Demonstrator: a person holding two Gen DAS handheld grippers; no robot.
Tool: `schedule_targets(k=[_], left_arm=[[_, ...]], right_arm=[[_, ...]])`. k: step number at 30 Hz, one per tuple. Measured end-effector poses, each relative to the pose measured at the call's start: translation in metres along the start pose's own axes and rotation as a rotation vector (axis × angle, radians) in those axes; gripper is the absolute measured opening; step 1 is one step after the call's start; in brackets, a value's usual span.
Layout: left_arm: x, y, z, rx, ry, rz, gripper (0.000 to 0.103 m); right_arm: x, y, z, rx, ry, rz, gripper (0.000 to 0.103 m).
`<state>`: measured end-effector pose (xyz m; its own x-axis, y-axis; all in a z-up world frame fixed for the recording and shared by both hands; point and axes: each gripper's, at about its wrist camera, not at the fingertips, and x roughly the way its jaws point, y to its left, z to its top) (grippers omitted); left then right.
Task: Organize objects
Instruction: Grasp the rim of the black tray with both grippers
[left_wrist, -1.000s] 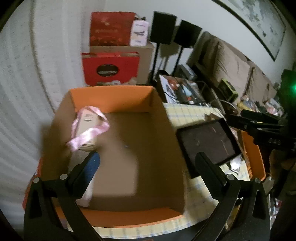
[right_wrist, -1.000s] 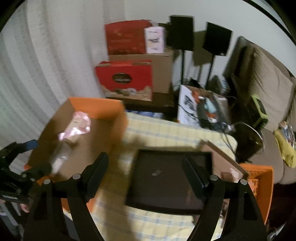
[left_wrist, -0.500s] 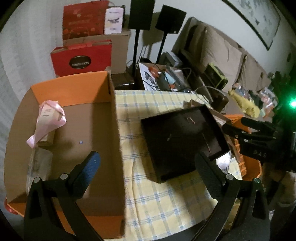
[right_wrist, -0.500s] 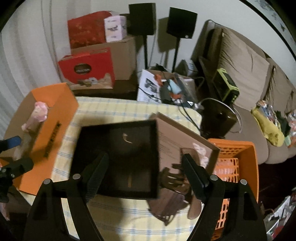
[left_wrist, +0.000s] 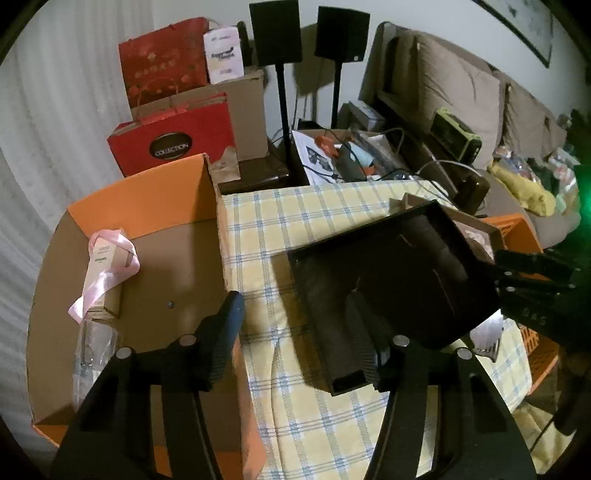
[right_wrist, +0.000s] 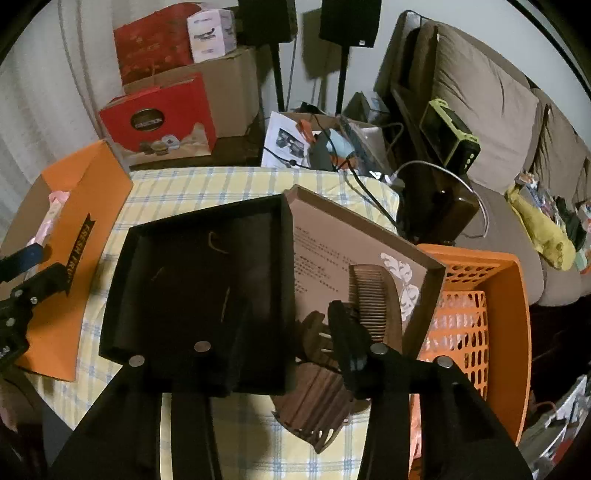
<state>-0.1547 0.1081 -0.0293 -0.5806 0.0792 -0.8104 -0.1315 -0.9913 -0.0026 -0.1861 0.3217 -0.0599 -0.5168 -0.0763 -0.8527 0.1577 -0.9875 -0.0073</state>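
At the near edge of the left wrist view, left tool (left_wrist: 295, 339) stands half wide, jaws just been closing, straddling the left wall of the black tray (left_wrist: 388, 266): one finger inside the tray, the other outside over the carton edge, pads not pressing yet. Right tool (right_wrist: 291, 339) does the same on the tray's right wall, narrower, also just been closing, with no clear contact seen. Step, as I read it: a two-handed grab of the tray, which sits mid bench (left_wrist: 266, 221) on the checked cloth. Next move likely calls for both tools to finish pinching the opposite walls evenly, then lifting level so the tray does not tip. At 9 o'clock of the tray is one orange carton (left_wrist: 147, 206), holding one pink-ribboned box (left_wrist: 107, 266) and one clear wrapped item (left_wrist: 92, 347). At 3 o'clock, touching the tray, is one brown lid (right_wrist: 332, 240) with one wooden comb (right_wrist: 373, 295) in it; more brown comb-like pieces (right_wrist: 314, 406) lie at 5 o'clock, count unclear. Beyond is one orange basket (right_wrist: 491, 280). Far, at 12 o'clock: two red bags (left_wrist: 173, 147), two speakers (left_wrist: 275, 31), one sofa (right_wrist: 480, 92).
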Motion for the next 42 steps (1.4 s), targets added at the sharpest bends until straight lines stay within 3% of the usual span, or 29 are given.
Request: schedule_targets(k=[4, 9, 12, 14, 21, 25, 28, 32, 37, 39, 42], left_arm=[[-0.004, -0.009, 0.001, 0.007, -0.025, 0.003, 0.054], [0.012, -0.022, -0.005, 0.025, 0.041, -0.054, 0.054], [0.028, -0.014, -0.012, -0.002, 0.096, -0.042, 0.053], [0.026, -0.01, -0.016, 0.012, 0.078, -0.023, 0.049], [0.024, -0.009, -0.02, -0.002, 0.092, -0.009, 0.049], [0.029, -0.022, -0.021, -0.001, 0.107, -0.037, 0.056], [0.035, -0.032, -0.02, 0.002, 0.094, 0.0, 0.065], [0.041, -0.036, -0.017, -0.004, 0.071, 0.054, 0.066], [0.044, -0.037, -0.017, 0.006, 0.047, 0.075, 0.068], [0.044, -0.037, -0.016, 0.006, 0.045, 0.075, 0.068], [0.036, -0.04, -0.016, 0.014, 0.037, 0.039, 0.067]], right_arm=[[0.007, -0.002, -0.002, 0.001, 0.008, 0.004, 0.04], [0.012, -0.003, -0.004, 0.005, 0.02, 0.005, 0.04], [0.014, -0.001, -0.006, -0.002, 0.022, 0.008, 0.04], [0.016, 0.0, -0.006, -0.003, 0.025, 0.009, 0.039], [0.017, 0.002, -0.006, -0.005, 0.021, 0.005, 0.032], [0.018, 0.0, -0.004, 0.002, 0.022, 0.008, 0.032], [0.019, -0.002, -0.003, 0.004, 0.025, 0.003, 0.032], [0.023, -0.004, -0.003, 0.006, 0.036, 0.002, 0.031], [0.027, -0.008, -0.006, 0.021, 0.039, 0.018, 0.025], [0.026, -0.009, -0.007, 0.028, 0.032, 0.01, 0.015], [0.025, -0.011, -0.009, 0.047, 0.032, 0.02, 0.013]])
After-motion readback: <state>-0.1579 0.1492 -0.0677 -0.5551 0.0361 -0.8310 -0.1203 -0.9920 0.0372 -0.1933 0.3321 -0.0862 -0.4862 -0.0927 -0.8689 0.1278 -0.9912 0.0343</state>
